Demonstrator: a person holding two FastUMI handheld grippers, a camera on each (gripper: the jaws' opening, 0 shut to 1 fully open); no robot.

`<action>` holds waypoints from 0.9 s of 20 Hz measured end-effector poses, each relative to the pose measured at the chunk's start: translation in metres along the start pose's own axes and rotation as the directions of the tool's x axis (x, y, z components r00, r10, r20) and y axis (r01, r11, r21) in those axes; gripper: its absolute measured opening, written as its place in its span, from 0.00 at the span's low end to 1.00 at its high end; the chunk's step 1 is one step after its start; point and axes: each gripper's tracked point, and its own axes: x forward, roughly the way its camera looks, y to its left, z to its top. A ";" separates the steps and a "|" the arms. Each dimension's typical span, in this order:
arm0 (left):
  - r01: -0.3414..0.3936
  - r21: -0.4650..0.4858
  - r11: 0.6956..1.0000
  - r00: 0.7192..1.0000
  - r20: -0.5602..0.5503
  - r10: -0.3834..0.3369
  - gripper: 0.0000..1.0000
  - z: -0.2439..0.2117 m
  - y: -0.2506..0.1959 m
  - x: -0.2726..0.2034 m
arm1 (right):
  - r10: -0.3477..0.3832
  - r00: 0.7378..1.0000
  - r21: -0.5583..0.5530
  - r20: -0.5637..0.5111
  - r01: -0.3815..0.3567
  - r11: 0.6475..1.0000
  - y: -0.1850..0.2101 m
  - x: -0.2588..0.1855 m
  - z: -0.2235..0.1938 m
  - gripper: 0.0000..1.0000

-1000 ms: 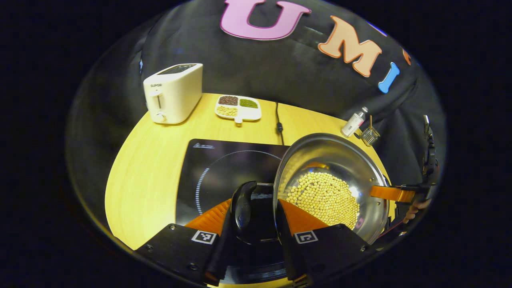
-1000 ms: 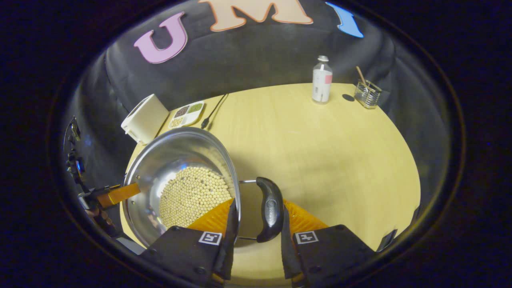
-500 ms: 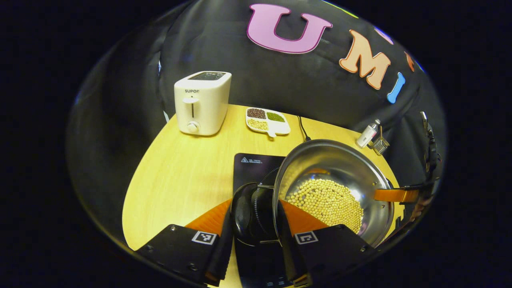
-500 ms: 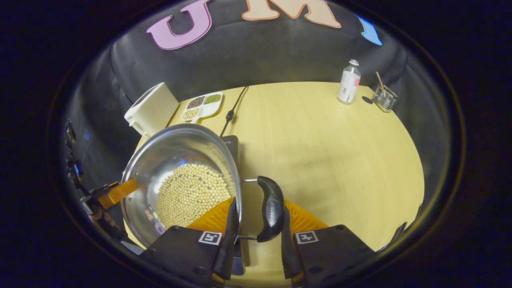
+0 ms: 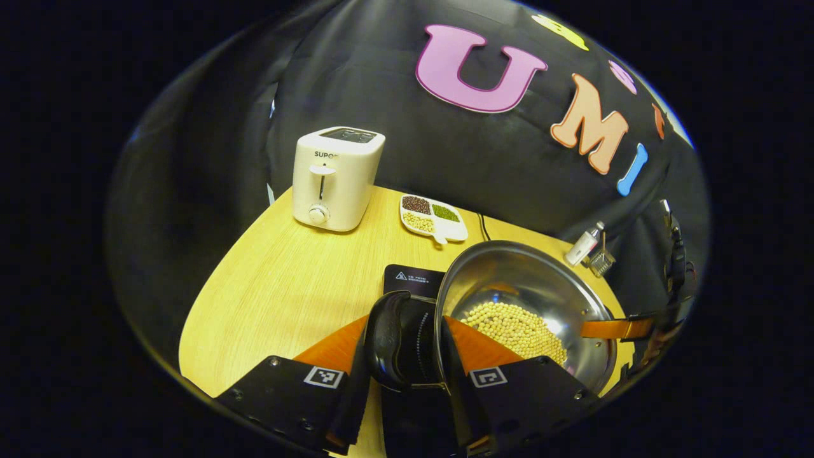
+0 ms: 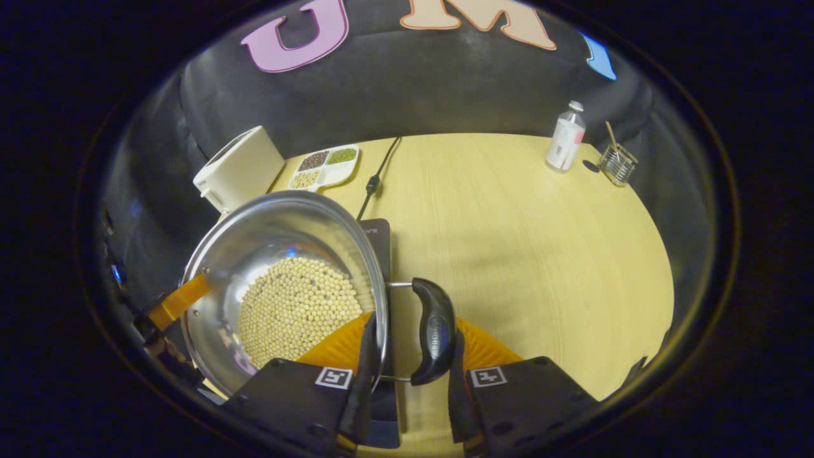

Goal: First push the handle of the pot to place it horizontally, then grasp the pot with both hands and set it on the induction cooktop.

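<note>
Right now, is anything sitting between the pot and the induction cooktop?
Nothing visible. The pot, held by both handles, sits over the induction cooktop; the toaster and divided dish stand behind it.

**Both grippers clamped at the bottom of their views**

The left gripper [image 5: 407,356] sits at bottom centre of the left gripper view, fingers closed on a pot handle [image 5: 386,340]. The right gripper [image 6: 410,356] sits likewise in the right gripper view, fingers closed on the other handle [image 6: 434,331]; a finger [image 6: 175,302] of the left gripper shows at lower left.
</note>
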 end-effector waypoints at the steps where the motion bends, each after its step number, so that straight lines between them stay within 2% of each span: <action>1: 0.000 -0.005 1.000 1.000 0.003 0.000 0.59 0.000 0.001 0.000 | 0.000 1.000 0.003 -0.001 0.000 1.000 0.000 0.000 0.001 0.48; 2: -0.004 -0.004 1.000 1.000 0.004 0.004 0.57 0.000 0.002 0.001 | -0.001 1.000 0.004 -0.001 0.001 1.000 0.001 0.001 0.001 0.48; 3: -0.008 -0.001 1.000 1.000 0.011 0.008 0.57 0.003 0.003 0.002 | -0.001 1.000 0.005 0.000 0.001 1.000 0.002 0.001 0.003 0.52; 4: -0.012 0.003 1.000 1.000 0.010 0.012 0.57 0.004 0.003 0.004 | -0.001 1.000 0.003 0.002 0.001 1.000 0.002 0.001 0.003 0.48; 8: -0.044 0.005 0.999 0.999 -0.003 0.044 0.58 0.004 0.005 0.003 | 0.005 1.000 0.001 0.013 -0.005 1.000 0.003 0.002 0.005 0.48; 11: -0.142 0.023 0.990 0.988 -0.052 0.143 0.61 -0.003 0.009 -0.005 | 0.051 0.999 -0.018 0.014 -0.050 0.999 0.004 0.003 0.005 0.58; 13: -0.191 0.037 0.981 0.982 0.015 0.190 0.75 0.014 0.003 -0.013 | 0.082 0.996 -0.003 0.039 -0.082 0.997 0.002 -0.005 0.010 0.72; 14: -0.214 0.028 0.976 0.976 0.036 0.213 0.71 0.018 0.001 -0.019 | 0.109 0.993 0.005 0.048 -0.109 0.994 0.002 -0.010 0.011 0.80; 15: -0.235 0.013 0.972 0.971 0.037 0.234 0.73 0.017 -0.002 -0.027 | 0.138 0.989 0.005 0.049 -0.138 0.990 0.003 -0.014 0.010 0.85; 16: -0.256 -0.006 0.967 0.966 0.035 0.256 0.83 0.013 -0.004 -0.036 | 0.160 0.986 0.000 0.049 -0.160 0.987 -0.001 -0.019 0.008 0.92; 17: -0.275 -0.024 0.961 0.960 0.041 0.276 0.78 0.013 -0.007 -0.046 | 0.175 0.983 -0.004 0.056 -0.175 0.985 -0.007 -0.025 0.008 0.95; 18: -0.294 -0.042 0.955 0.954 0.051 0.296 0.80 0.013 -0.010 -0.055 | 0.186 0.980 -0.003 0.066 -0.186 0.982 -0.013 -0.031 0.008 0.97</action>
